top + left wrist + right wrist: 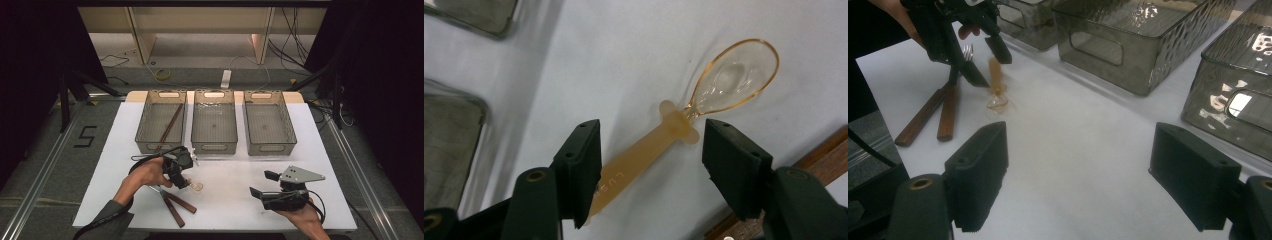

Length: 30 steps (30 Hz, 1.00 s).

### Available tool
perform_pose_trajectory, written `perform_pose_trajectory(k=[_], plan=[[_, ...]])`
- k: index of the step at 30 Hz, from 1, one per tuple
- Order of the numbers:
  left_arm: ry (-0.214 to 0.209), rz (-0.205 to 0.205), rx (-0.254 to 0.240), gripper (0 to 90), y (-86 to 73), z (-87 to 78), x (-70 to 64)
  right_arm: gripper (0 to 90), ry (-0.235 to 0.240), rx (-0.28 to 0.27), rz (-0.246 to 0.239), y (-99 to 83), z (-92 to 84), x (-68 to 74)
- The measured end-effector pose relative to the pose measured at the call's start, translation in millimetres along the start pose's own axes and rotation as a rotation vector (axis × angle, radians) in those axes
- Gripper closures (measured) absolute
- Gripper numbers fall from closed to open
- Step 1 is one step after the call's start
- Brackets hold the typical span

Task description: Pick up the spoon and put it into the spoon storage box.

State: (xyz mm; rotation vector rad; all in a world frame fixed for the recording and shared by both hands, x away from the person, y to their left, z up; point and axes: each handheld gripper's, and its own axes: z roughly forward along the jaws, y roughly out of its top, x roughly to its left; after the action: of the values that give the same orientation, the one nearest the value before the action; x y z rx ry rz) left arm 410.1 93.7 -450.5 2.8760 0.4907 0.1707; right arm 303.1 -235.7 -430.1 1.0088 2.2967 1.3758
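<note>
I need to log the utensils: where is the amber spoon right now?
The amber spoon lies on the white table, between the left gripper's open jaws, just right of two wooden-handled utensils.

Amber spoon (659, 145) (clear bowl), black tongs (651, 165)

Spoon (196, 187) lay on table (230, 200), before middle bin (214, 125); two wooden-handled utensils (175, 202) just left of spoon; my right gripper (260, 185) well right.
</note>
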Motion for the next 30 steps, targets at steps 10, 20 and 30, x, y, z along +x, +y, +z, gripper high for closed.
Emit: perform_pose_trajectory(k=[10,20,30], plan=[[-0.026,0.021,0.011,45.8,-2.5,3.5,1.1,24.0,0.003,0.0,-0.001,0.1,0.1,0.2],[-0.043,0.022,0.018,48.9,-5.0,4.2,3.2,24.1,0.008,0.006,-0.003,0.1,0.5,0.3],[-0.054,0.045,0.04,50.6,-5.0,3.5,2.4,24.3,0.01,0.01,-0.005,-0.1,1.0,0.8]])
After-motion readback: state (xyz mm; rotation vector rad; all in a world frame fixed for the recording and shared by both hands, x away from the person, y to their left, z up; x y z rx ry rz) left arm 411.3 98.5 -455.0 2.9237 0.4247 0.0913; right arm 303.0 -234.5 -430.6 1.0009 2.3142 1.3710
